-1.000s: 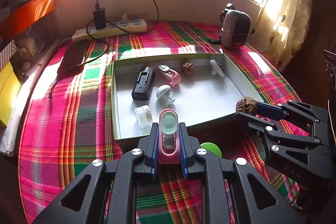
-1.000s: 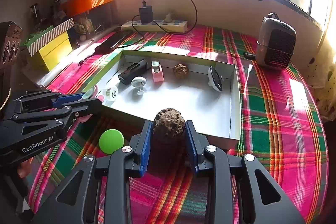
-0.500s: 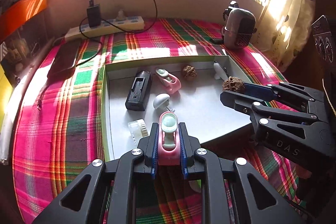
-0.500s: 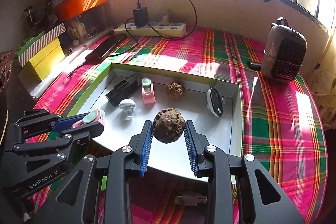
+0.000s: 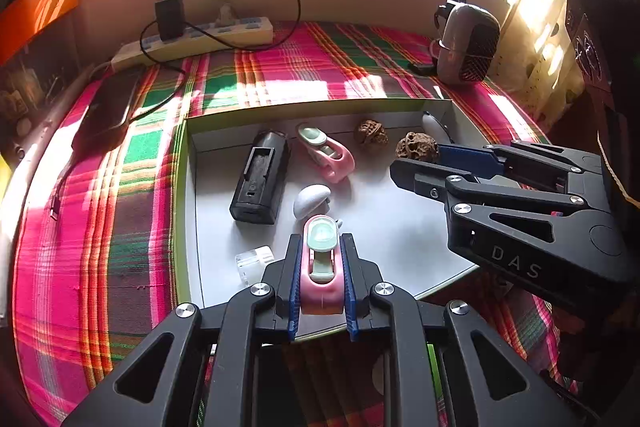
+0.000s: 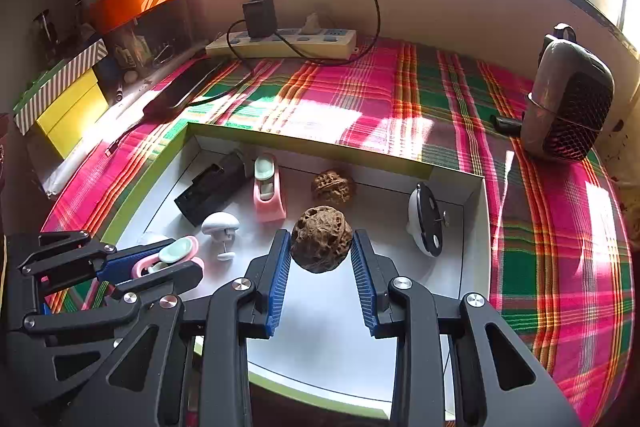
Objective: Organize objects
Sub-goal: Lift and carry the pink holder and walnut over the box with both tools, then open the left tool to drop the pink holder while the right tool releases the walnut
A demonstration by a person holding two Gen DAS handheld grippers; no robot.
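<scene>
My left gripper (image 5: 320, 247) is shut on a pink clip with a pale green lever (image 5: 321, 263), held over the near part of the shallow white tray (image 5: 188, 187). My right gripper (image 6: 320, 247) is shut on a brown wrinkled walnut (image 6: 319, 244), held above the tray's middle; from the left wrist view that walnut (image 5: 416, 146) shows at the right gripper's tips. In the tray lie a second walnut (image 6: 333, 185), a second pink clip (image 6: 267, 189), a black block (image 6: 212, 189), a white mushroom-shaped piece (image 6: 220, 225), a white and black oval gadget (image 6: 424, 219) and a small clear cube (image 5: 253, 263).
The tray sits on a pink and green plaid cloth (image 6: 360, 99). A power strip with a black charger (image 6: 280, 41) lies at the back, a small grey heater (image 6: 568, 107) at the right, a dark flat phone (image 5: 108, 107) at the left. Yellow and orange boxes (image 6: 72, 107) stand far left.
Both grippers have moved forward from over the cloth at the tray's near edge to above the tray floor, each carrying its object. Their grips are unchanged.
</scene>
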